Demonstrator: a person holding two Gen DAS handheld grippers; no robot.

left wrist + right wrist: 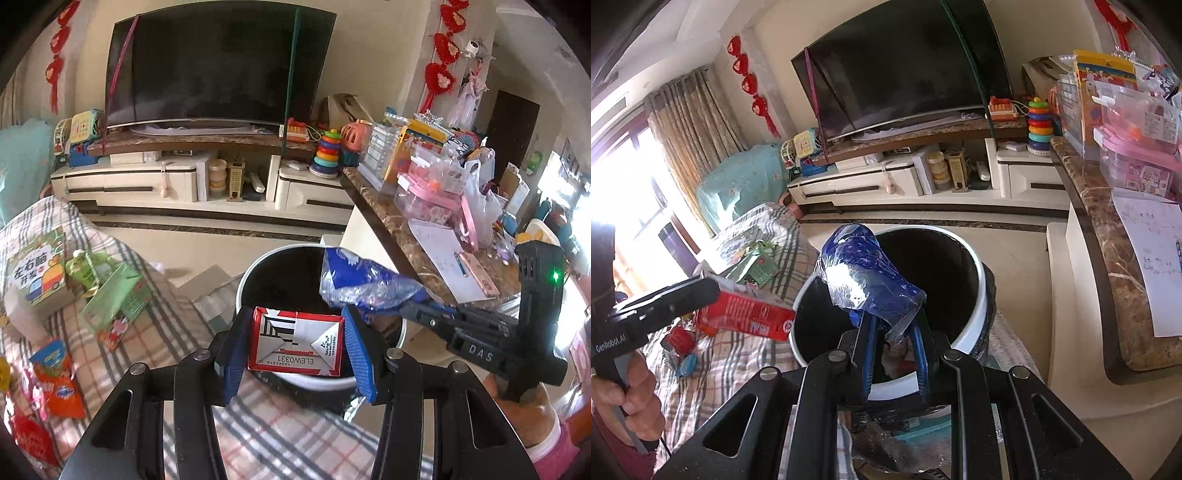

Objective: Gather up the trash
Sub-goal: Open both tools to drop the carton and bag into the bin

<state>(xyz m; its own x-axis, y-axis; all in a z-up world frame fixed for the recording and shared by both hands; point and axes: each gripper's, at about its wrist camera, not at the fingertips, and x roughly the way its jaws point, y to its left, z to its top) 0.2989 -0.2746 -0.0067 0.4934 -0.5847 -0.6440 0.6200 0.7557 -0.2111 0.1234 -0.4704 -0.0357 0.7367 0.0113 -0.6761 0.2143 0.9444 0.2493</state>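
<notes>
— What is held by the left gripper (295,343)?

— A red carton (295,343) is pinched between its blue pads (356,350), end-on to the camera, with the code ELEW0331 printed upside down on the white flap. From the right wrist the same carton (746,317) is seen sideways, clamped at the tip of the left gripper (713,295).

— And where is it placed?

— It is held over the near rim of the bin (317,384), a white-rimmed bin (975,317) with a dark inside, standing on the floor between the plaid-covered bed (155,332) and the marble counter (391,229).

— What about the right gripper (894,332)?

— Its jaws are nearly pressed together on a crumpled blue wrapper (864,273), which sticks up above the fingers. The wrapper (354,284) is held over the bin's mouth, toward the rim on the counter side, and the right gripper (406,306) is seen reaching in from the right.

— Is anything seen inside the bin?

— Something reddish is glimpsed low between the right fingers, but what it is cannot be told.

— What is left on the bed?

— An orange packet (59,384) and a red one (29,439) are lying near its left edge; a green booklet (118,306) and a picture book (37,269) are lying farther up.

— And on the counter?

— A white sheet (1152,254) is lying at its near end, with pink-lidded clear boxes (1137,158) behind it.
</notes>
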